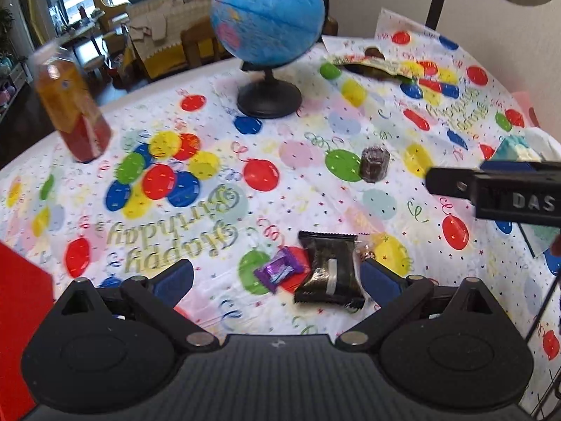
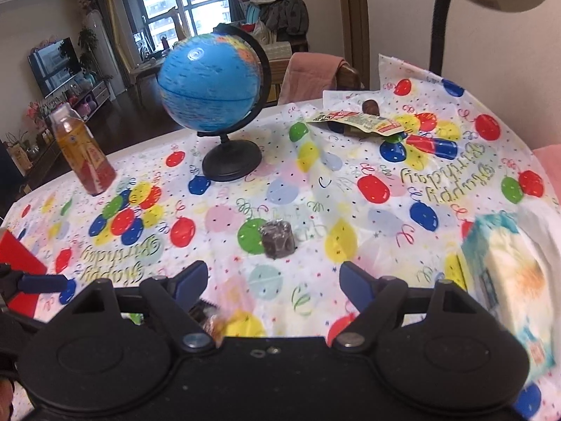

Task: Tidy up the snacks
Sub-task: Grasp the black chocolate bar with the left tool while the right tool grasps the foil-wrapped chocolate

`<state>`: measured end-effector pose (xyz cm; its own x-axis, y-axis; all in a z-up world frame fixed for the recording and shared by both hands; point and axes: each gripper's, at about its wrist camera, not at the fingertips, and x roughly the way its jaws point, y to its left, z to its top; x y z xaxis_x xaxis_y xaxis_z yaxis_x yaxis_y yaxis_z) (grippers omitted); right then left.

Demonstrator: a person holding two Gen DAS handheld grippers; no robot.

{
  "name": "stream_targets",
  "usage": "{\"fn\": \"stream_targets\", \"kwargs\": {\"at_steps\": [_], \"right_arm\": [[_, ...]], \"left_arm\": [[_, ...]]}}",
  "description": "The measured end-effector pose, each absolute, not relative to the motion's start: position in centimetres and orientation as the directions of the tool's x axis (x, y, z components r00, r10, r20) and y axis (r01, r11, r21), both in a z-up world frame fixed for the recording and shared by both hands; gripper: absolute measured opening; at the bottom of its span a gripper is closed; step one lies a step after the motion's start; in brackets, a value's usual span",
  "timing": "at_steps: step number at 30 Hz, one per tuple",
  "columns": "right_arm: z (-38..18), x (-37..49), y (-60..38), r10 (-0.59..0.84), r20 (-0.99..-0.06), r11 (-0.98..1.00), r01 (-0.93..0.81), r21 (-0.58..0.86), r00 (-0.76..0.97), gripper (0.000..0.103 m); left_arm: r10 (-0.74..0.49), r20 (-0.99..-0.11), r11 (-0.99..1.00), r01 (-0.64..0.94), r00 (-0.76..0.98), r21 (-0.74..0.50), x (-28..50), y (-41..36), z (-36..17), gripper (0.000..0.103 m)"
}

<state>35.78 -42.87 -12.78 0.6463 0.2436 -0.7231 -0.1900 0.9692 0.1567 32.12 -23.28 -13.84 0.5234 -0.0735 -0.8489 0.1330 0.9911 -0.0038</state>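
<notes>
Left tool (image 1: 277,275) stood wide open and empty, straddling the purple candy (image 1: 277,269) and black snack packet (image 1: 329,273), the packet's long axis running fore-aft. Right tool (image 2: 271,280), open and empty, faced a dark wrapped snack (image 2: 278,238) ahead.

Right claw (image 2: 271,282) open above tablecloth (image 2: 315,189).
</notes>
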Motion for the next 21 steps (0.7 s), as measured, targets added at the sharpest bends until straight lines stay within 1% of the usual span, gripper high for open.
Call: {"fn": "stream_targets", "kwargs": {"at_steps": [3,5,6,8,10,11,13,14,15,16,17,18,19,20,21], "right_arm": [[-13.8,37.7,-42.5,0.243,-0.734,0.969,-0.197,0.150,0.634,0.078],[-14.6,38.9,-42.2,0.242,-0.741,0.969,-0.200,0.148,0.627,0.076],[-14.9,39.5,-42.0,0.245,-0.743,0.968,-0.203,0.149,0.622,0.075],[-15.7,40.4,-41.7,0.249,-0.748,0.966,-0.209,0.149,0.615,0.073],[-16.6,41.3,-41.4,0.249,-0.757,0.966,-0.212,0.149,0.604,0.071],[-17.0,41.6,-41.2,0.245,-0.761,0.966,-0.213,0.144,0.600,0.070],[-17.7,42.2,-40.8,0.244,-0.767,0.966,-0.216,0.140,0.593,0.064],[-18.0,42.4,-40.7,0.242,-0.770,0.966,-0.217,0.138,0.590,0.064],[-18.3,42.7,-40.5,0.241,-0.773,0.966,-0.218,0.135,0.587,0.061],[-18.6,42.9,-40.4,0.241,-0.774,0.966,-0.221,0.134,0.586,0.058],[-18.8,43.1,-40.2,0.240,-0.775,0.966,-0.223,0.131,0.585,0.057],[-19.0,43.3,-40.1,0.237,-0.776,0.966,-0.225,0.125,0.584,0.054],[-19.2,43.4,-39.9,0.235,-0.777,0.966,-0.228,0.120,0.584,0.049],[-19.4,43.5,-39.8,0.232,-0.778,0.966,-0.229,0.117,0.584,0.047],[-19.5,43.6,-39.7,0.230,-0.779,0.967,-0.228,0.115,0.584,0.045]], "left_arm": [[-0.092,-0.865,0.990,0.141,0.493,-0.025,33.4,-24.0,-14.8,0.102],[-0.103,-0.874,0.988,0.149,0.474,-0.036,34.0,-24.4,-15.5,0.100],[-0.109,-0.878,0.988,0.151,0.466,-0.042,34.3,-24.5,-15.9,0.097],[-0.121,-0.887,0.986,0.160,0.446,-0.054,34.8,-24.7,-16.5,0.094],[-0.125,-0.894,0.985,0.162,0.430,-0.060,35.2,-24.8,-17.1,0.086],[-0.126,-0.898,0.985,0.161,0.421,-0.063,35.4,-24.8,-17.4,0.084],[-0.129,-0.902,0.985,0.157,0.413,-0.069,35.5,-24.8,-17.9,0.080],[-0.135,-0.903,0.984,0.162,0.409,-0.074,35.6,-24.8,-18.0,0.079],[-0.142,-0.903,0.982,0.170,0.405,-0.078,35.6,-24.9,-18.1,0.075],[-0.147,-0.903,0.980,0.180,0.403,-0.080,35.5,-25.0,-18.3,0.073],[-0.149,-0.902,0.979,0.189,0.405,-0.077,35.5,-25.1,-18.4,0.073],[-0.150,-0.900,0.978,0.197,0.408,-0.074,35.4,-25.2,-18.4,0.073],[-0.156,-0.899,0.976,0.204,0.409,-0.077,35.4,-25.3,-18.4,0.069],[-0.160,-0.897,0.975,0.207,0.411,-0.079,35.4,-25.3,-18.4,0.067],[-0.160,-0.895,0.975,0.209,0.416,-0.078,35.4,-25.3,-18.4,0.062]]}}
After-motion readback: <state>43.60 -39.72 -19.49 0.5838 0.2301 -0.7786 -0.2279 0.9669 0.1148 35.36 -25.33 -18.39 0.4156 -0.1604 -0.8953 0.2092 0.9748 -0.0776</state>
